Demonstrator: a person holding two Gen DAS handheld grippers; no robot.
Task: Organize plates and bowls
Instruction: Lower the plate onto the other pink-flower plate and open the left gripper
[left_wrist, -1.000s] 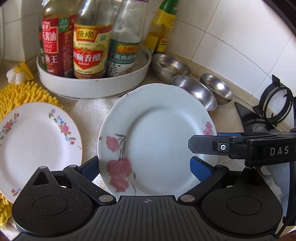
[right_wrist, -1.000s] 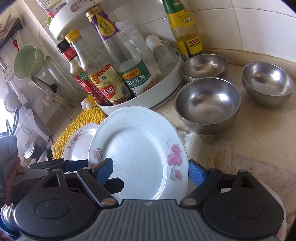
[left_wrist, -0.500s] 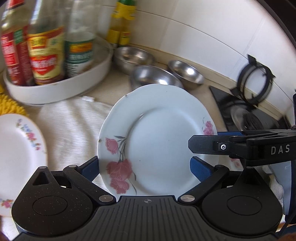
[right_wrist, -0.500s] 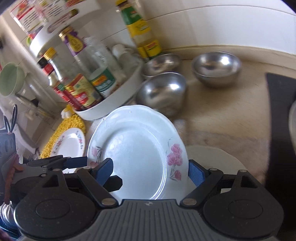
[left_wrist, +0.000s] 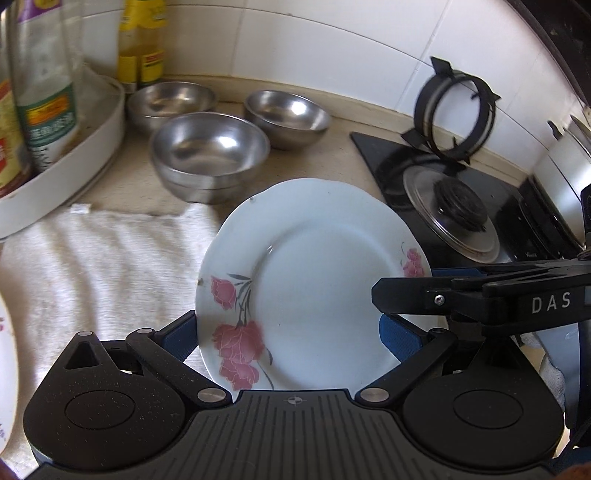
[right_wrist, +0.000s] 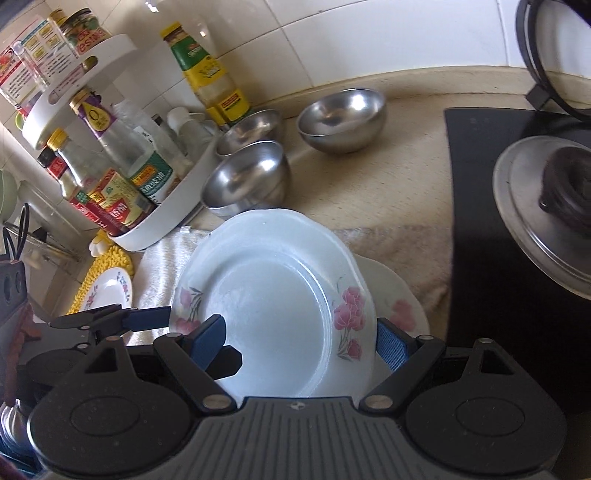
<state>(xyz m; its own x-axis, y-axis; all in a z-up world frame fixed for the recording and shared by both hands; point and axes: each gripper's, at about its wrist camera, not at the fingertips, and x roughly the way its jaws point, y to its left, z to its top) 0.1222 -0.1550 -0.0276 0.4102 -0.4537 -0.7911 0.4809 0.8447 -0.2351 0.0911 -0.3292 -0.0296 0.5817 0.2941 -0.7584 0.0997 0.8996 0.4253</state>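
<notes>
Two blue pads of the left gripper (left_wrist: 291, 328) stood wide apart in the left wrist view, each pressed to the rim of a rose-patterned plate (left_wrist: 314, 295), so it pinched the plate across its near part. The plate sat tilted between the fingers. From the right side, the right gripper (left_wrist: 413, 286) reached in over the plate's right rim. Ahead and a little left stood three steel bowls, the nearest (left_wrist: 210, 147) just beyond the plate's far edge, the other two (left_wrist: 170, 98) (left_wrist: 288, 110) behind it by the wall. A white towel (left_wrist: 92, 266) lay below and to the left. A stove burner (left_wrist: 454, 218) lay ahead to the right.

In the right wrist view, the right gripper (right_wrist: 299, 343) was likewise spread wide on the same plate. Its right pad was against the rim by the pink flowers. Its left pad overlapped the plate's near left part, so the contact there could not be told. Just under the plate and to the right, a second flowered plate (right_wrist: 399, 302) lay flat on the towel. The left gripper (right_wrist: 147, 319) met the plate's left rim. Farther left, a small floral plate (right_wrist: 107, 291) rested on a yellow mat (right_wrist: 107, 258).
</notes>
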